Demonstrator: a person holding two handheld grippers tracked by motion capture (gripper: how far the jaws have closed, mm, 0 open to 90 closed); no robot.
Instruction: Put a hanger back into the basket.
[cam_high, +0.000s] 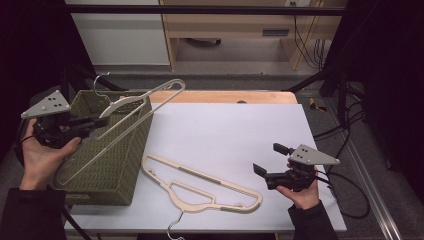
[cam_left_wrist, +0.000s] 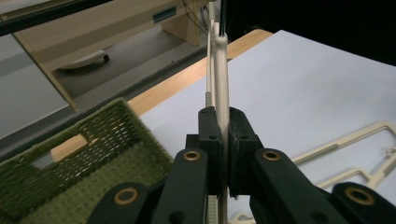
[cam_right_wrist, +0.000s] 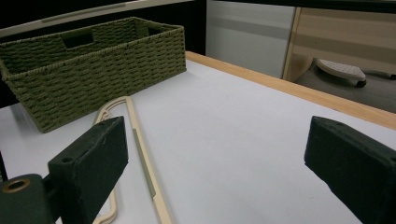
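Hangers were the business on the table (cam_high: 240, 130), two of them, both cream plastic with wire hooks. From the high view I had the left gripper (cam_high: 95, 121) above the near left side of the green woven basket (cam_high: 125, 170), held in the person's left hand (cam_high: 42, 155), its jaws pressed flat against the cream bar of the first hanger (cam_high: 135, 102). That hanger was lifted and tilted, one end down inside the basket and the other sticking out past the basket's far right corner, with its wire hook rising over the far rim. In the left gripper view the bar (cam_left_wrist: 220, 84) ran straight up between the two black jaws with no gap on either side, and the basket's weave (cam_left_wrist: 93, 140) lay below to the left.

The second hanger (cam_high: 200, 185) lay flat on the white tabletop just right of the basket, its hook reaching over the near edge of the table.

The right gripper (cam_high: 270, 160) sat in the person's right hand (cam_high: 302, 192) near the table's right front corner, well apart from both hangers, jaws spread wide with nothing between them. In the right gripper view I saw the flat hanger (cam_right_wrist: 140, 158) past the left jaw and the basket (cam_right_wrist: 93, 65) beyond it.
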